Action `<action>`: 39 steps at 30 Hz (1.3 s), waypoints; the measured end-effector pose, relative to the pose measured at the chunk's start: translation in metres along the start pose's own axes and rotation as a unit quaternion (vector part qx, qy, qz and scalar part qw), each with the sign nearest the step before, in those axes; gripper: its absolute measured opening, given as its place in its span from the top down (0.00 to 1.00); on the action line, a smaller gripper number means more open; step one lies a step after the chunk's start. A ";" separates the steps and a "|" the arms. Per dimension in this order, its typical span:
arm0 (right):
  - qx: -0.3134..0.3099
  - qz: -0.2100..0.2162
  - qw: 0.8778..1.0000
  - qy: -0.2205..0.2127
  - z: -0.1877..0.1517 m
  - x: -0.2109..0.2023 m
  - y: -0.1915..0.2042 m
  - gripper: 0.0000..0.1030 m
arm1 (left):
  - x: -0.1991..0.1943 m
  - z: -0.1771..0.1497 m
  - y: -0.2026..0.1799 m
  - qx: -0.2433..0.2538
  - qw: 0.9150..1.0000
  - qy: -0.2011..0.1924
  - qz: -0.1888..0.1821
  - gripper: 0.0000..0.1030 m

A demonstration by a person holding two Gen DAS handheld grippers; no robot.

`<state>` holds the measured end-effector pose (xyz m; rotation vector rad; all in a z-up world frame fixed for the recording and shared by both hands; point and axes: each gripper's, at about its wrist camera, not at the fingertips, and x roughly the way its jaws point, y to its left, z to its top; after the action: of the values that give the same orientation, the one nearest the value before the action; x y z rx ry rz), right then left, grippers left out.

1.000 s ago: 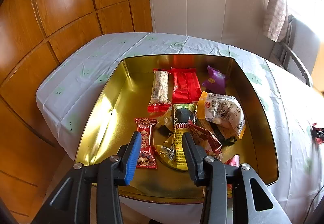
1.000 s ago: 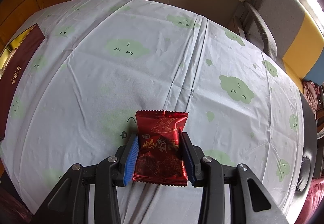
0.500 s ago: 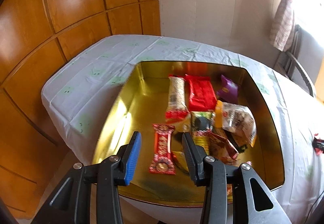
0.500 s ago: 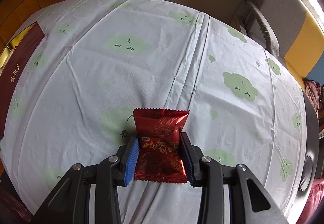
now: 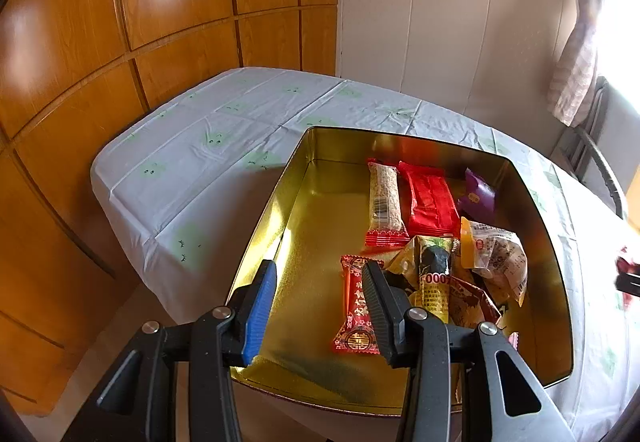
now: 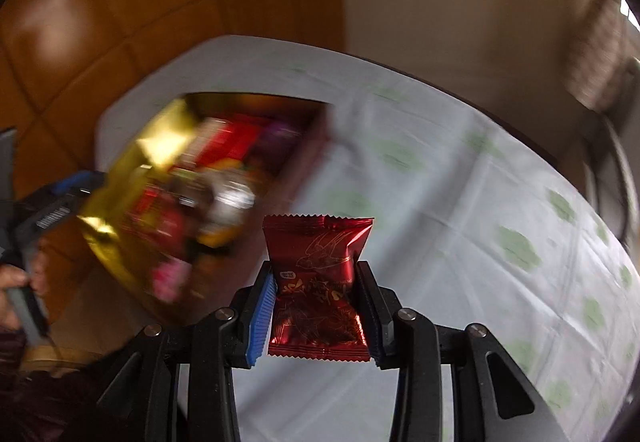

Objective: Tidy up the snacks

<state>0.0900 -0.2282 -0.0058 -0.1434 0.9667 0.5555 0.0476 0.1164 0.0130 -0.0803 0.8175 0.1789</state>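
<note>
The right gripper (image 6: 316, 306) is clamping a shiny dark-red foil snack packet (image 6: 318, 282) beside the gold rectangular tin (image 5: 304, 234); the left gripper (image 5: 320, 306) is hanging open over that tin.

Bkgd: orange-brown wood wall panels (image 5: 120, 22) on left, w/ glare spots. Plain cream wall (image 5: 440, 22) behind table. Table under pale tablecloth (image 5: 208, 162) w/ green cloud print. Curtain (image 5: 576, 74) at right by bright window (image 5: 624, 34); chair (image 5: 596, 162) just below it. Right wrist view motion-blurred.
</note>
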 end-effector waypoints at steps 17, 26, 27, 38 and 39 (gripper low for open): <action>-0.028 0.045 0.996 0.073 0.037 0.094 0.078 0.60 | 0.006 -0.007 0.014 -0.017 1.000 0.011 -0.020 0.56; -0.007 0.057 0.997 0.057 0.028 0.077 0.070 0.59 | 0.010 -0.008 0.017 -0.022 1.000 0.011 -0.018 0.53; -0.002 0.062 0.996 0.059 0.029 0.078 0.069 0.59 | 0.010 -0.008 0.017 -0.022 1.000 0.012 -0.018 0.53; 0.000 0.062 0.996 0.057 0.025 0.080 0.074 0.60 | 0.003 -0.007 0.010 -0.006 1.000 -0.002 -0.009 0.49; 0.001 0.061 0.997 0.054 0.024 0.078 0.075 0.60 | 0.002 -0.007 0.009 -0.005 1.000 -0.004 -0.008 0.47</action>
<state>0.1040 -0.1260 -0.0461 -0.1147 1.0871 0.6634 0.0422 0.1243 0.0062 -0.0950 0.8073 0.1673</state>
